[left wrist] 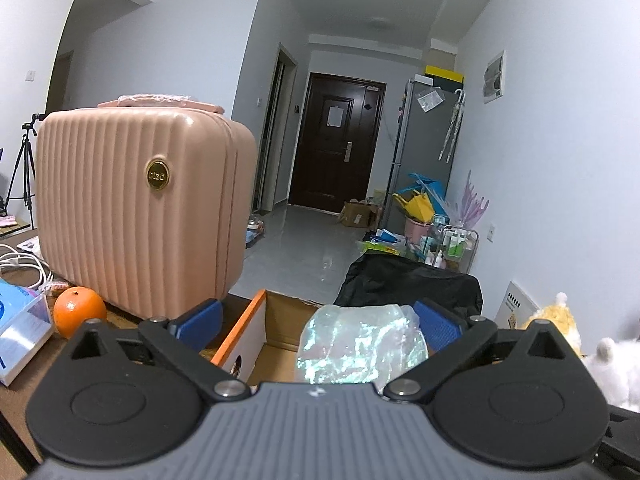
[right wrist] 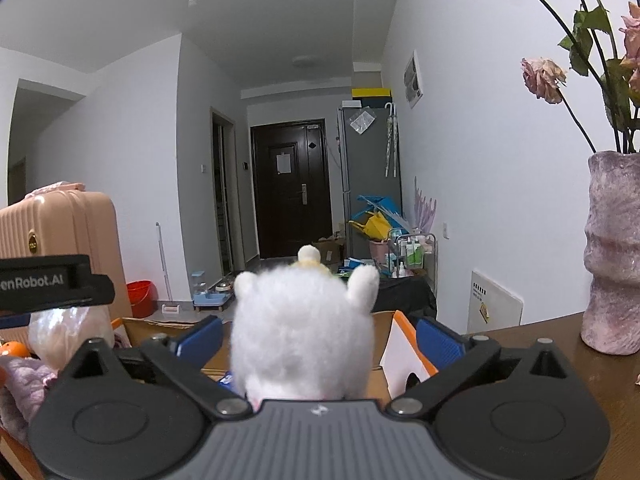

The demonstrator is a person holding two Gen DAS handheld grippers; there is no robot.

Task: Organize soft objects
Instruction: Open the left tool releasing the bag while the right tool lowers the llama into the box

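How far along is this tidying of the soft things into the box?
Looks mid-job. The cardboard box sits open. The left gripper is open, with a shimmery plastic-wrapped bundle between its fingers over the box, not pinched. The right gripper is open too, a white plush toy between its fingers above the box. Left: a yellow plush beside the box, and a lilac knit piece outside it.

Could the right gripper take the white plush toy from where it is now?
Probably yes: the right gripper is open, and the white plush toy sits between its spread fingers over the cardboard box, with nothing in between.
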